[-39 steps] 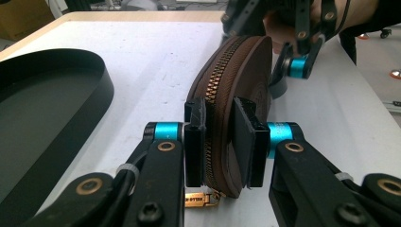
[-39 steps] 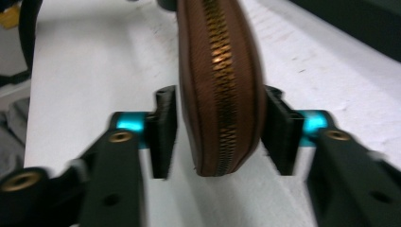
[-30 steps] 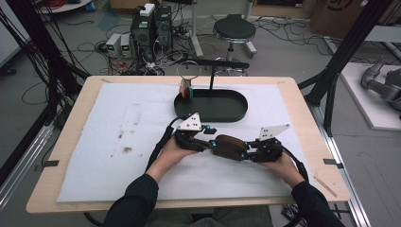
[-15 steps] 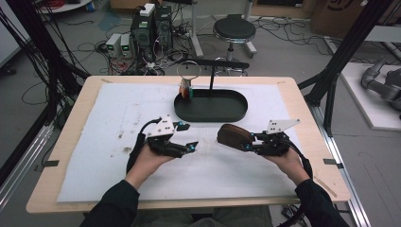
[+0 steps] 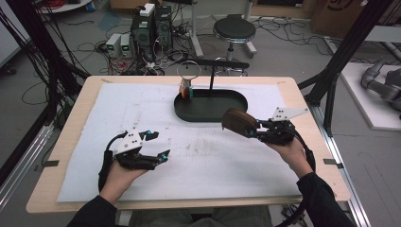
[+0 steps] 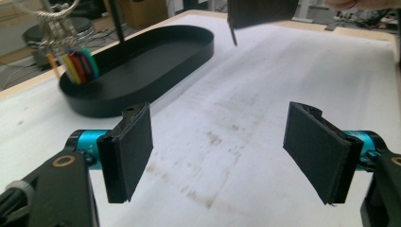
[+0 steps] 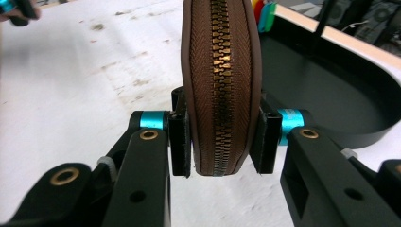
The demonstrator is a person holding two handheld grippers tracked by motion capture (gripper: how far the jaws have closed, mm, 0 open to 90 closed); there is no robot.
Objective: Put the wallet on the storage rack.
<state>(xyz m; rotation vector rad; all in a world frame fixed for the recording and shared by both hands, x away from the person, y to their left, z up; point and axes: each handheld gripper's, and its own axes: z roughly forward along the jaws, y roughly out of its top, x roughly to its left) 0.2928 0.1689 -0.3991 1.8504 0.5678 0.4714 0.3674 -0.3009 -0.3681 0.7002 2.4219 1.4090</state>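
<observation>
Jaws, high view: left gripper low over the bench at near left, jaws wide apart w/ nothing between, having just been opening; right gripper at mid-right, jaws clamped on brown zip pouch, carried clear of the white mat, just in front of the black oval tray w/ its upright post and key ring. Left gripper view: both pads stand apart over stained mat, tray and coloured tags beyond at upper left. Right gripper view: pouch stands on edge, brass zip facing camera, pads pinching its two flat faces near the lower end. Handling, est.: light, soft-sided, leather-like skin gives under pressure, so may sag or pivot from an end grip; fairly grippy, not fragile. Best hold: across flat faces, nearer mid-body, off the zip teeth.
</observation>
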